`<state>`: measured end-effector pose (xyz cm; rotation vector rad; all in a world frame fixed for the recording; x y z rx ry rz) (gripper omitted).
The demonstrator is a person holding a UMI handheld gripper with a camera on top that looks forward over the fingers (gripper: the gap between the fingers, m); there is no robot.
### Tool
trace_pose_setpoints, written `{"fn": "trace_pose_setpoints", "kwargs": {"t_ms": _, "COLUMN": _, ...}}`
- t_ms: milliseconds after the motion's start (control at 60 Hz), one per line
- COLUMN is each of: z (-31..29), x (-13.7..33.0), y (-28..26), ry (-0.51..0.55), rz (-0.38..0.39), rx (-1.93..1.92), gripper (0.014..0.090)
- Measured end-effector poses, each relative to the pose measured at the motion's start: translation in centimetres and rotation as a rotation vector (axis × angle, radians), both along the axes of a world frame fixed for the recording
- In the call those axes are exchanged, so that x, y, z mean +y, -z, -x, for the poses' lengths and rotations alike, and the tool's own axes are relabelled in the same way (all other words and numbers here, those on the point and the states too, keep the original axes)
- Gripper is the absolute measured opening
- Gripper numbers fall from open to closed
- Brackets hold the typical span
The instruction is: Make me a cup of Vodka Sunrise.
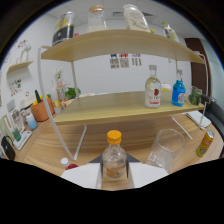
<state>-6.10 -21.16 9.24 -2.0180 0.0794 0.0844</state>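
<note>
Tongs (114,172) grip yellow-capped bottle (114,157) beside glass (166,147).

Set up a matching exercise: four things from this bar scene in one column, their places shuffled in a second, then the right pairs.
Things:
1. yellow-capped bottle
2. clear glass
3. blue bottle
4. yellow can

Places:
A. lower shelf, beside the red-labelled bottle
B. table, beyond the glass, at the shelf's foot
C. between the gripper fingers
D. table, just beside the yellow-capped bottle

Pairs: 1-C, 2-D, 3-A, 4-B
</note>
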Motion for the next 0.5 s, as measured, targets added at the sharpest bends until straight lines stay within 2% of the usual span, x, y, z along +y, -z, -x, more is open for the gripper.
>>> {"fn": "trace_pose_setpoints", "kwargs": {"t_ms": 300, "z": 0.5, "x": 1.3, "y": 6.6, "ry": 0.005, "rz": 0.111, "rx": -0.039, "gripper": 0.0349}}
{"fn": "trace_pose_setpoints", "kwargs": {"t_ms": 383, "z": 0.5, "x": 1.2, "y": 7.8, "ry": 0.009, "rz": 0.146, "rx": -0.049, "gripper": 0.0351}}
{"fn": "trace_pose_setpoints", "kwargs": {"t_ms": 500, "z": 0.4, "x": 1.4, "y": 7.8, "ry": -0.001, "rz": 0.156, "rx": -0.079, "gripper": 0.0352}}
